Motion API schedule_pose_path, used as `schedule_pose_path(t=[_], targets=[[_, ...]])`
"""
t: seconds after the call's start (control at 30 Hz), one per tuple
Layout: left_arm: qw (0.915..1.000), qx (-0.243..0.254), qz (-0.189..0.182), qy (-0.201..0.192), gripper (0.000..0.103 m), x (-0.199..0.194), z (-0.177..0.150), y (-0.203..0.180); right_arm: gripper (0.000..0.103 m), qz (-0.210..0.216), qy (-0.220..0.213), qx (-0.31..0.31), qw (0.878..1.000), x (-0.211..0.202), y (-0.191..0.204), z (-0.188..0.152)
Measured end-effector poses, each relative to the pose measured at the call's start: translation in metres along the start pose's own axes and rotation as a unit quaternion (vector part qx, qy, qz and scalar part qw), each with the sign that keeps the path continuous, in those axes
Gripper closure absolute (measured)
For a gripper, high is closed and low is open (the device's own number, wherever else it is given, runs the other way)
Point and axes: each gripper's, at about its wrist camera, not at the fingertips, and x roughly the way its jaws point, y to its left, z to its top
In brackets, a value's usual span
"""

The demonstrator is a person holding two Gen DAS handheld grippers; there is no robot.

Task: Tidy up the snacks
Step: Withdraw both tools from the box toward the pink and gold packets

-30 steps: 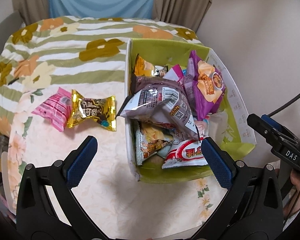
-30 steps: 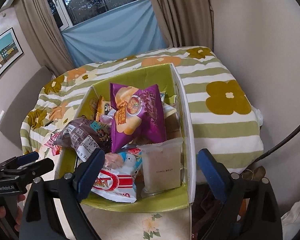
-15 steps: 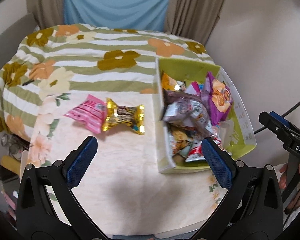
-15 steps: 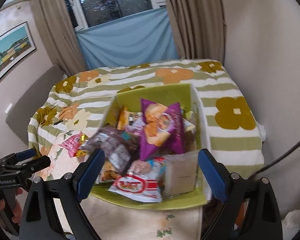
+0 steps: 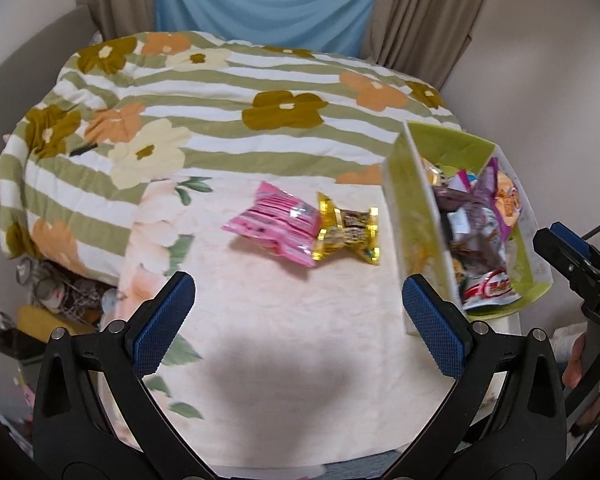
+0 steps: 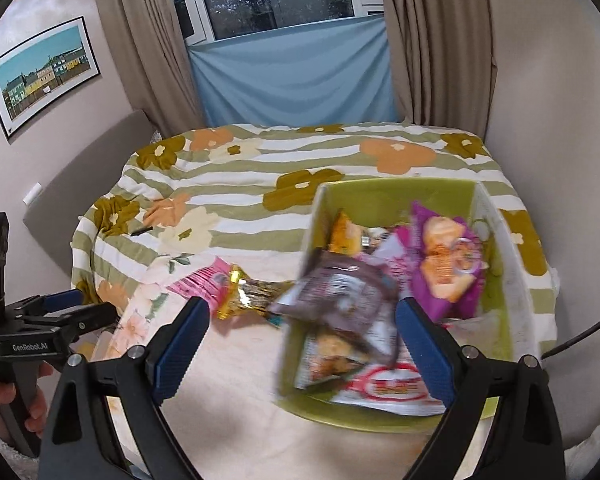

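Left gripper (image 5: 298, 320) jaws wide apart, nothing between them, above bare tablecloth (image 5: 284, 340). Right gripper (image 6: 302, 344) also spread wide and empty, over the near left corner of the green box (image 6: 384, 196). Loose snacks: pink packet (image 5: 278, 224) and gold wrapper (image 5: 350, 234) lie touching each other on the cloth, just left of the box. Both look light, soft, crinkly, likely slippery foil; best pinched across the flat middle or a sealed end, gently, contents may crush. Box is already heaped: brown bag (image 6: 340, 292) hangs over its left wall, purple bag (image 6: 444, 264) stands behind. That overhang and the tall wall could block a drop-in.
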Motion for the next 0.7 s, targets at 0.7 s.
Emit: schedule_pose_path(t=[0.7], targets=[[0.9905, 0.077, -0.088, 0.072, 0.000, 0.103, 0.052, 0.073, 0.010, -0.064, 0.057, 0.164, 0.983, 0.102, 0.104, -0.007]])
